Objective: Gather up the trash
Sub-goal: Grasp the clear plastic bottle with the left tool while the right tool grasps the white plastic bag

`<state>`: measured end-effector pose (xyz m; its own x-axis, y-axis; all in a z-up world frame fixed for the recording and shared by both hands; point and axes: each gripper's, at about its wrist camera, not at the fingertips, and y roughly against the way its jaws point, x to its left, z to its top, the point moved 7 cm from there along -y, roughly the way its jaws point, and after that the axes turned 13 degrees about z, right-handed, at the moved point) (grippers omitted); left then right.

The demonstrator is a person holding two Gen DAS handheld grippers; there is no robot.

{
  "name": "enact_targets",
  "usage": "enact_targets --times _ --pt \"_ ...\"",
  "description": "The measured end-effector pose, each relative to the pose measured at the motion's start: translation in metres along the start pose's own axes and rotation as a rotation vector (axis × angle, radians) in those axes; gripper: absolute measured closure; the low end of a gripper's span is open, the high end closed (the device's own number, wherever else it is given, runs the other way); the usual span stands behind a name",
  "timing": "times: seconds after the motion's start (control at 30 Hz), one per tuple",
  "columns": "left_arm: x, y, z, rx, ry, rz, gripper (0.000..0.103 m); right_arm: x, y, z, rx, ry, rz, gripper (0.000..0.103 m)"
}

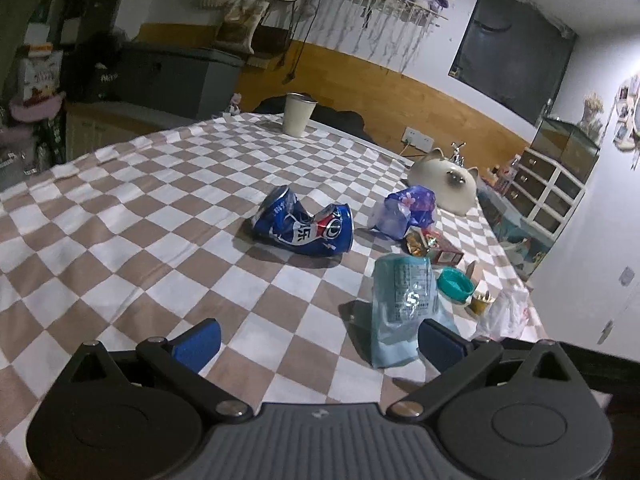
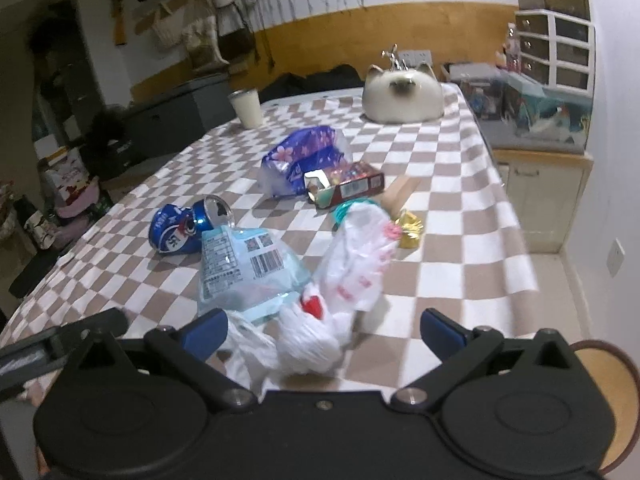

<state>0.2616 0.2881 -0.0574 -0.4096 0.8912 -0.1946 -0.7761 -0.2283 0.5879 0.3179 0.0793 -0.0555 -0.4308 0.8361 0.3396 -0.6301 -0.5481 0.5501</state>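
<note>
Both jaws spread empty, we hover our right gripper point(image 2: 322, 332) over the white plastic bag point(image 2: 320, 316) at the bench's point(image 2: 460, 216) near edge, nearer than our left gripper point(image 1: 318, 340).

The crushed blue can point(image 1: 303, 227) shows the character "乐"; print on the pale blue packet point(image 2: 244, 268) is unreadable.

checkered table point(image 1: 140, 208) | crushed can point(image 1: 304, 228) | wrappers point(image 2: 248, 268) | plastic bag point(image 2: 356, 256) | cup point(image 1: 298, 114) | cat figure point(image 2: 402, 96)
</note>
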Motion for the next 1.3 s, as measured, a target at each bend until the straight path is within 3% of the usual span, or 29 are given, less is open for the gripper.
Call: enact_targets --times 0.27,0.6,0.8,0.93,1.07,1.13,1.2,1.3 --pt "-0.02 -0.033 0.007 0.086 0.052 -0.16 0.0 -0.011 -0.04 -0.015 0.064 -0.019 -0.084 0.0" --pt "-0.055 -0.087 0.003 0.157 0.108 -0.248 0.0 -0.052 -0.003 -0.019 0.038 0.049 -0.133 0.0" --pt "-0.068 -0.098 0.006 0.131 0.111 -0.293 0.0 -0.069 0.019 -0.013 0.036 0.122 -0.167 0.0" --pt "-0.078 -0.097 0.002 0.103 0.058 -0.29 0.002 -0.074 0.03 -0.012 0.045 0.101 -0.1 0.0" --pt "-0.079 -0.097 -0.002 0.078 0.063 -0.281 0.015 -0.076 0.038 -0.014 0.005 -0.048 0.036 0.003" --pt "-0.078 -0.096 -0.004 0.076 0.082 -0.284 0.021 -0.072 0.037 -0.014 -0.019 -0.125 0.094 0.015" --pt "-0.079 -0.096 -0.005 0.073 0.087 -0.282 0.025 -0.066 0.032 -0.014 -0.034 -0.174 0.142 0.02" --pt "-0.082 -0.096 -0.006 0.075 0.074 -0.268 0.037 -0.062 0.02 -0.011 -0.04 -0.218 0.135 0.027"
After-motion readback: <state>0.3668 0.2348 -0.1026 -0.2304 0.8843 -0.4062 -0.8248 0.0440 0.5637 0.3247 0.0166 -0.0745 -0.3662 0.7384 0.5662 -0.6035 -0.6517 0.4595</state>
